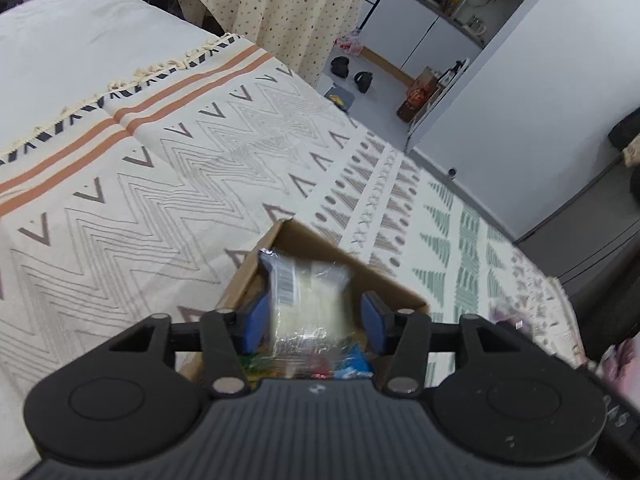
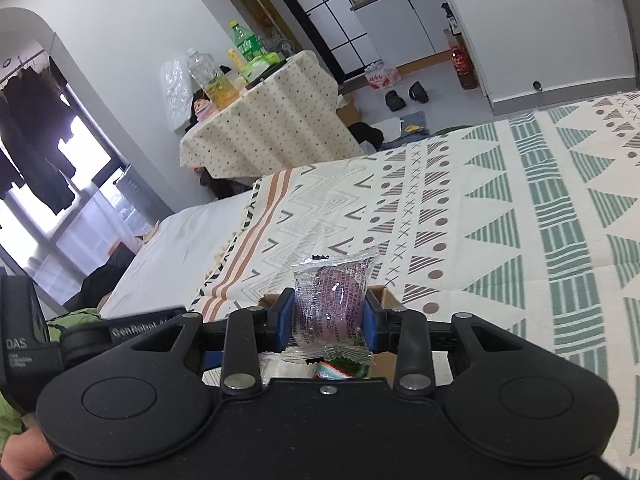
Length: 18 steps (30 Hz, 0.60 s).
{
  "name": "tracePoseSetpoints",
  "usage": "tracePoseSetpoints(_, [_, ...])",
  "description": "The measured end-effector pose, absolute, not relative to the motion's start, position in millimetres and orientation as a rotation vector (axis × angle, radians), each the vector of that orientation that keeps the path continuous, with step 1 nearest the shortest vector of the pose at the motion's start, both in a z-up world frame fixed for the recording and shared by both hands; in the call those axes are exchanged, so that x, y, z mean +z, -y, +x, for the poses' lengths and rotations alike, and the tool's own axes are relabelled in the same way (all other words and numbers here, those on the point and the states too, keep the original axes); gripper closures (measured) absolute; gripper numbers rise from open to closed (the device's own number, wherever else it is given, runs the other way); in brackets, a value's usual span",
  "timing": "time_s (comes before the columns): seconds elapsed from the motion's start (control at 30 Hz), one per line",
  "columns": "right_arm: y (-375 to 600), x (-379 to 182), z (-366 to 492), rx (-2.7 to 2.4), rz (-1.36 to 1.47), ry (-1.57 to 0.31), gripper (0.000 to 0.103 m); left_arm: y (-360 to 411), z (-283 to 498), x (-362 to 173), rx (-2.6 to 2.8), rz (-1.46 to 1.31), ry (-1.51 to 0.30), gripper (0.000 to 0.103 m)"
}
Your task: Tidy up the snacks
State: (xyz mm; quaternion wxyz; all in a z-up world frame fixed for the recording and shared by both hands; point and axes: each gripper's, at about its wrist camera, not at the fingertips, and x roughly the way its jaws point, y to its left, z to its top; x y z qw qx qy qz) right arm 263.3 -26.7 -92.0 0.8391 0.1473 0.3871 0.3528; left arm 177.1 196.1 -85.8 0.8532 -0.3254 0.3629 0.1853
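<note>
Woven bedspread [image 1: 200, 184]; crinkly purple packet [image 2: 330, 304] clamped.

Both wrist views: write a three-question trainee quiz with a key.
1. True or false: the right gripper is empty.
2. What lies under the left gripper? A) box B) bottle C) shoe
3. What colour is the snack inside the right gripper's packet?

Key: 1 false, it grips a clear packet. 2 A, a cardboard box on the blanket, with a pale packet between the fingers. 3 purple.
</note>
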Motion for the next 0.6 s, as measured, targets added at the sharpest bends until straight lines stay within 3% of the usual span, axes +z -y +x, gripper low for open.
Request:
tracePoseSetpoints(0.17, [13, -98, 263, 0.75, 0.305, -0.848, 0.067, -199, 181, -82, 0.38, -0.683, -0.767, 0.044])
tracePoseSetpoints(0.23, [10, -96, 261, 0.752, 0.307, -0.849, 0.059, -200, 180, -80, 0.377, -0.685, -0.77, 0.04])
tracePoseSetpoints(0.3, [12, -92, 258, 0.737, 0.319, -0.835, 0.04, -200, 179, -77, 0.373, -0.677, -0.773, 0.035])
tracePoseSetpoints(0.6, [51, -71, 245, 0.623, 0.34, -0.855, 0.037, -198, 169, -58, 0.357, -0.63, -0.818, 0.022])
